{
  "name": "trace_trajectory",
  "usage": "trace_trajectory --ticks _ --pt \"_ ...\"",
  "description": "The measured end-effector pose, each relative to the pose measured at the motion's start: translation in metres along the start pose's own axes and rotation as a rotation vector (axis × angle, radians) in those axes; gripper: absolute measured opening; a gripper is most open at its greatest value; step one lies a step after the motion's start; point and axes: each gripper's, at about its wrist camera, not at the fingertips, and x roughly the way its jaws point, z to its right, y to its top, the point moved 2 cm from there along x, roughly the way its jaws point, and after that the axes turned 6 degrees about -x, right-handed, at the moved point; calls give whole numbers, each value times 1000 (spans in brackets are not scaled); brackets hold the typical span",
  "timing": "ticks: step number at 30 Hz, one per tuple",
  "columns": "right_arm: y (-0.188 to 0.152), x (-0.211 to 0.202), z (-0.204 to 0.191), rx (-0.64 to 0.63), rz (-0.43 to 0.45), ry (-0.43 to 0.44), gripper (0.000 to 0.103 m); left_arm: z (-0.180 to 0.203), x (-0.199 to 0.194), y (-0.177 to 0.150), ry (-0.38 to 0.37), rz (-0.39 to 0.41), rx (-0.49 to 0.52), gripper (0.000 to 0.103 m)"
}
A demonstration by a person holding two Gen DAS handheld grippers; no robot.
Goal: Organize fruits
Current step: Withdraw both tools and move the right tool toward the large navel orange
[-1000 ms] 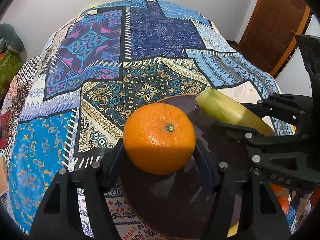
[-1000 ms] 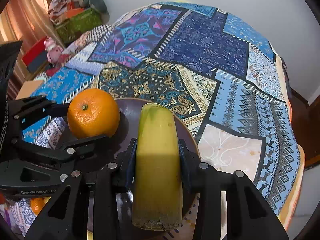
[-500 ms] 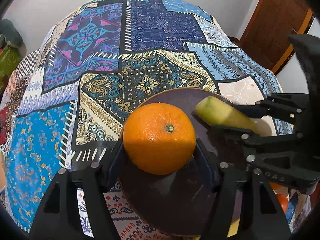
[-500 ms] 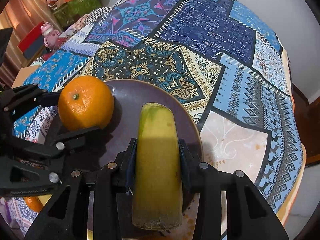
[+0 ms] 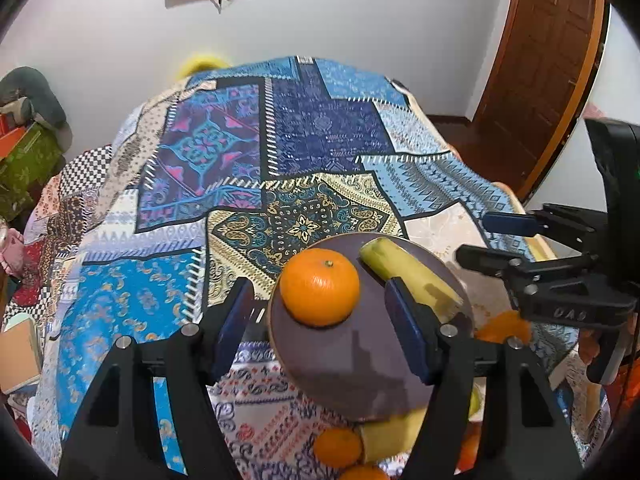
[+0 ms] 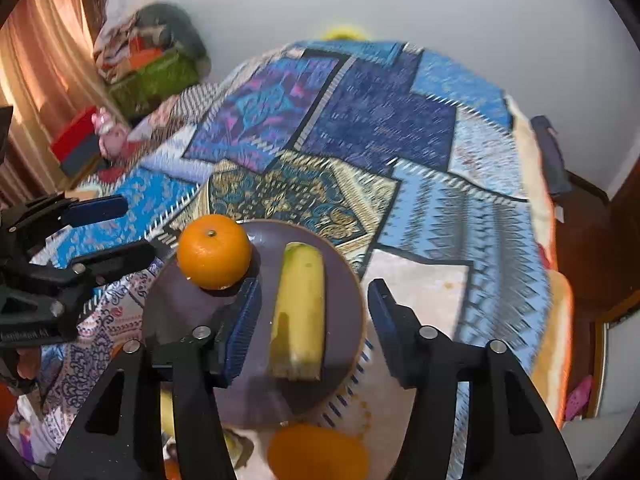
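Orange [image 6: 214, 251] and banana [image 6: 299, 312] on plate [image 6: 180, 316]

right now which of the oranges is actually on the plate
Only the orange with its stem dimple facing up, beside the banana piece, sits on the dark plate. The other oranges lie on the tablecloth off the plate's near rim.

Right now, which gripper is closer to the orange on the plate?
Left. The left gripper hangs open around the orange, a finger on each side. The right gripper is open around the banana piece beside it.

Both grippers, left [image 5: 320, 320] and right [image 6: 312, 312], now open, apparently higher; orange [image 5: 319, 287] and banana [image 6: 299, 312] released onto plate [image 5: 360, 372].
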Motion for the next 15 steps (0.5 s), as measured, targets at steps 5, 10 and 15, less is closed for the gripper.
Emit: trace_trajectory --ticks 5,10,15 --pt "-21 -30 0 39 69 -24 59 -7 -22 -18 2 4 -26 69" --pt "-50 -45 -4 49 88 -49 62 -14 -30 -44 -2 -25 -59 69" --pt "-78 -46 -2 99 68 -33 63 -20 -34 -70 0 -48 -89 69"
